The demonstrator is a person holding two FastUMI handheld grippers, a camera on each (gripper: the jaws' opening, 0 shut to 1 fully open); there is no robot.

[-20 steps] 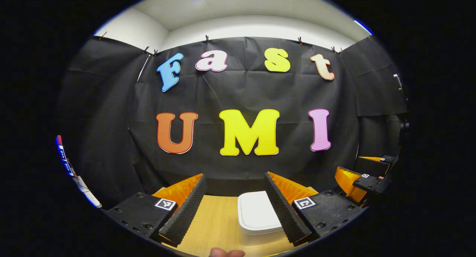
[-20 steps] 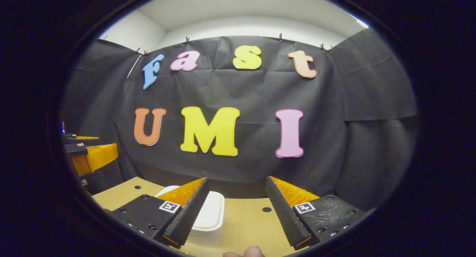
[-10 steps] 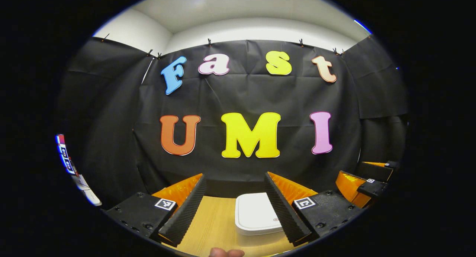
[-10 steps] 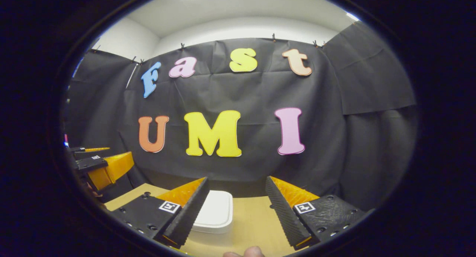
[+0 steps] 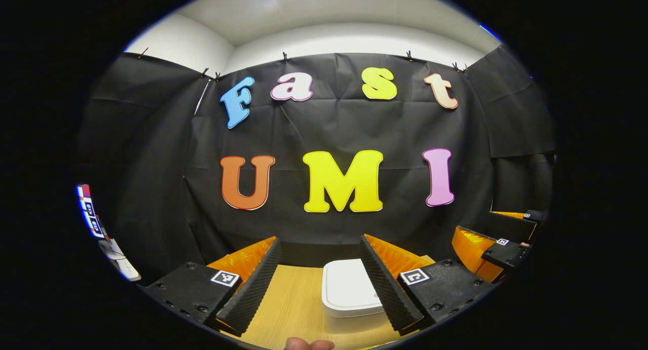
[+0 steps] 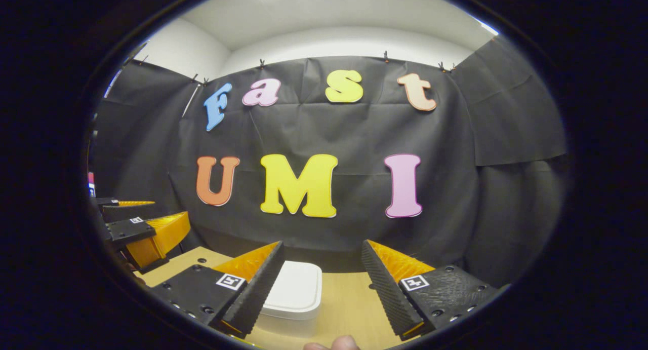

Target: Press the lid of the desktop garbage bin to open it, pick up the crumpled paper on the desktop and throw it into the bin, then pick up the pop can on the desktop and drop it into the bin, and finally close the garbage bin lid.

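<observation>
Both hand-held grippers, left (image 5: 319,274) and right (image 6: 321,276), hung spread and empty just short of the closed bin (image 5: 349,289) (lid down), probably lining up the press.

The closed white bin (image 5: 349,288) stands on the worktop (image 5: 293,309) ahead of both tools, open air above its lid. The black cloth wall (image 6: 329,137) shuts off the far edge behind it.

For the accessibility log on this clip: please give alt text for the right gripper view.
The right gripper hangs open above a wooden table, a white garbage bin with its lid shut just ahead between its fingers. The left gripper, also open, hovers at the far left, with the black cloth wall behind.
</observation>
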